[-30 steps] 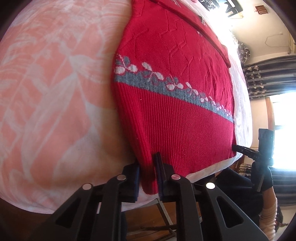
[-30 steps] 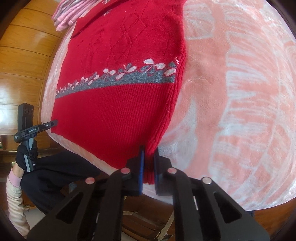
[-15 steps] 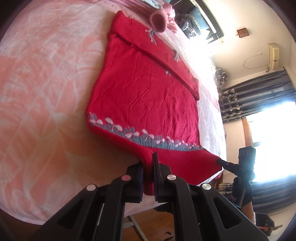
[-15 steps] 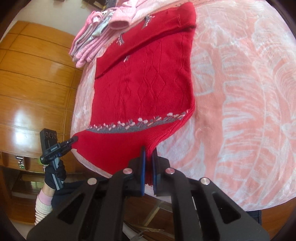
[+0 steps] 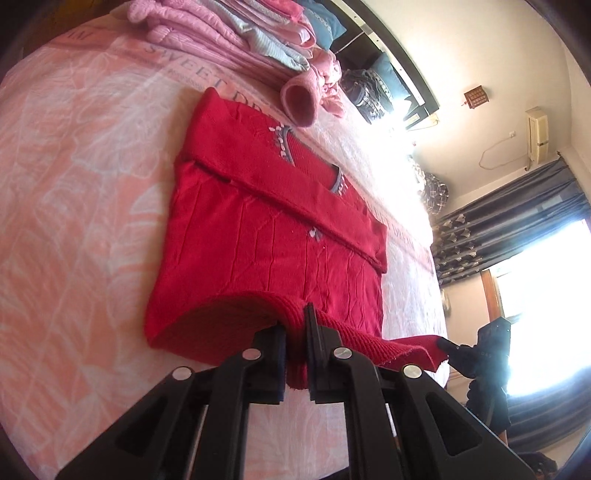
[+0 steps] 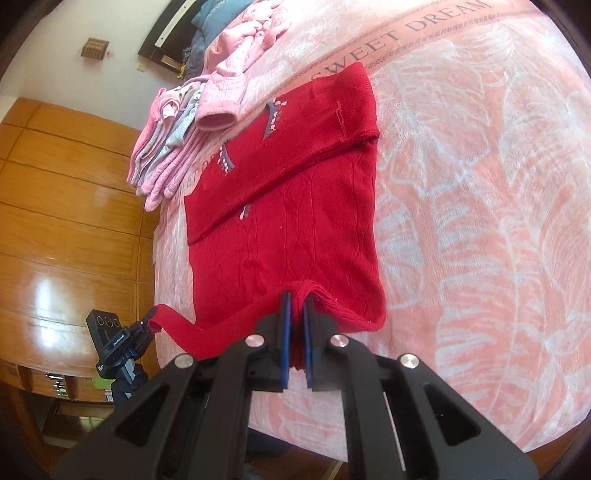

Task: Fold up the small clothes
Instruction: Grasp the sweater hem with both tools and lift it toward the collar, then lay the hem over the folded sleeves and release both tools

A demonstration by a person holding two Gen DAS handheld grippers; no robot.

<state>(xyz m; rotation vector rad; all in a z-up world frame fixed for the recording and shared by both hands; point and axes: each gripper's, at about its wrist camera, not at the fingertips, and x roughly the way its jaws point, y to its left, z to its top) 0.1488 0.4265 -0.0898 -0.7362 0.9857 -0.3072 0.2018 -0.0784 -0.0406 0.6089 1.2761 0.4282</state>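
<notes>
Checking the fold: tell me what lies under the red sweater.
The red sweater lies on a pink bedspread printed "SWEET DREAM"; the print's middle letters run beneath it. Whatever else is below stays hidden. Both claws, left and right, pinch its raised hem.

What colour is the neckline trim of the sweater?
Grey with small pale pink motifs, on the red sweater; clearest in the right wrist view.

Sweater flat on bedspread, frame centre. Its near hem lifted, pinched in left gripper at lower centre, in right gripper likewise. Clothes pile behind sweater, upper frame. Curtains at right edge.
</notes>
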